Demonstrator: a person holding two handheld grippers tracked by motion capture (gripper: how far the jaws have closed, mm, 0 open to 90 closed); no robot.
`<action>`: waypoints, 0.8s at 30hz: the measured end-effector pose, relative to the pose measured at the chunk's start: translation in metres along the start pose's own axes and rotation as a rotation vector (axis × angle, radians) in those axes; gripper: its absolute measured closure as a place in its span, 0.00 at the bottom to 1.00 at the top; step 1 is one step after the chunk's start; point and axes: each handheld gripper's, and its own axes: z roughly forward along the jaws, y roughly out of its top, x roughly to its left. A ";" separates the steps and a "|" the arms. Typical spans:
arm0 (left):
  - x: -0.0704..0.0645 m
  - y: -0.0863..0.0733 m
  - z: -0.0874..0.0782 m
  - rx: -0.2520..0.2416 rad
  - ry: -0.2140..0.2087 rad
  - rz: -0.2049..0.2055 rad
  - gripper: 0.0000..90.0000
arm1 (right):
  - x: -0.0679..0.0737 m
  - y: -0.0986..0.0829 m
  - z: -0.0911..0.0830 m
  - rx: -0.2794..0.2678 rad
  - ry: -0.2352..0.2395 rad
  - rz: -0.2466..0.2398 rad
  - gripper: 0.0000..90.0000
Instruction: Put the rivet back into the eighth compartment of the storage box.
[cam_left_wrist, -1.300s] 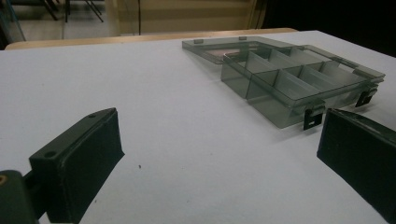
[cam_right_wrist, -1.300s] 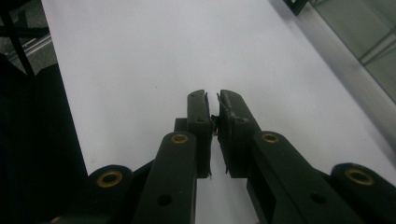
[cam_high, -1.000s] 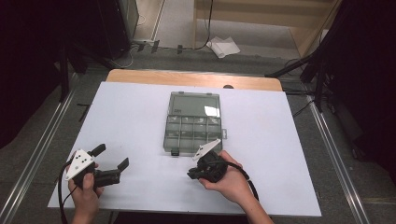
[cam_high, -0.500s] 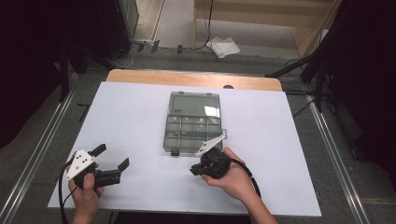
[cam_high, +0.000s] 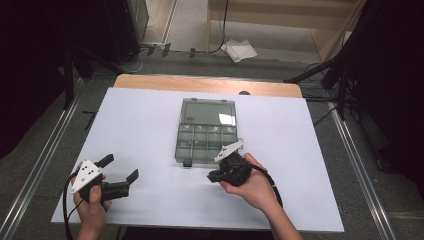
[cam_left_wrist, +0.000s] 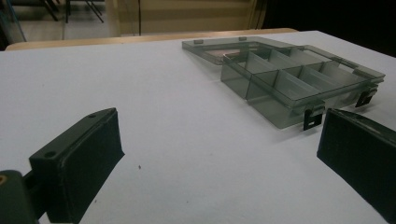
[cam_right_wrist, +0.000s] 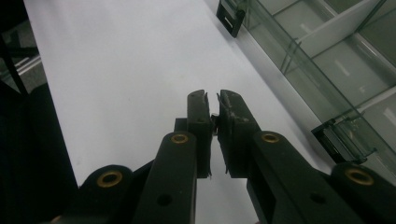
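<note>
**Inspector:** Report the organiser box's position.

**Assistant:** The clear compartment box (cam_high: 206, 142) lies near the middle of the desk (cam_high: 140, 120), slightly toward the far edge. Its lid (cam_high: 208, 111) is folded fully back, flat on the white surface on the far side. Two black latches (cam_right_wrist: 232, 18) sit on its near wall. The compartments appear empty.

**Inspector:** Right tongs?

**Assistant:** The right gripper (cam_high: 216, 176) is held in the person's right hand (cam_high: 255, 187), just beside the box's near-right corner, not touching it. In the right gripper view the jaws stand pressed almost together, a thin slit between them, nothing held. They point along the box's near wall, over bare surface.

**Inspector:** Left tongs?

**Assistant:** The left gripper (cam_high: 120, 167) is near the desk's near-left corner, held in the left hand (cam_high: 92, 210), well apart from the box. Its jaws are spread wide and hold nothing. It is aimed across the desk toward the box's near wall.
</note>
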 end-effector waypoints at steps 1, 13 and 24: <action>0.000 0.000 0.000 0.002 0.001 0.000 0.00 | 0.000 0.000 -0.001 -0.002 0.000 -0.001 0.94; 0.000 0.000 0.000 0.001 0.003 0.003 0.00 | -0.008 0.003 -0.008 -0.005 -0.022 0.016 0.94; 0.000 0.000 0.001 0.007 0.003 0.006 0.00 | -0.020 0.004 -0.019 -0.024 -0.048 0.036 0.94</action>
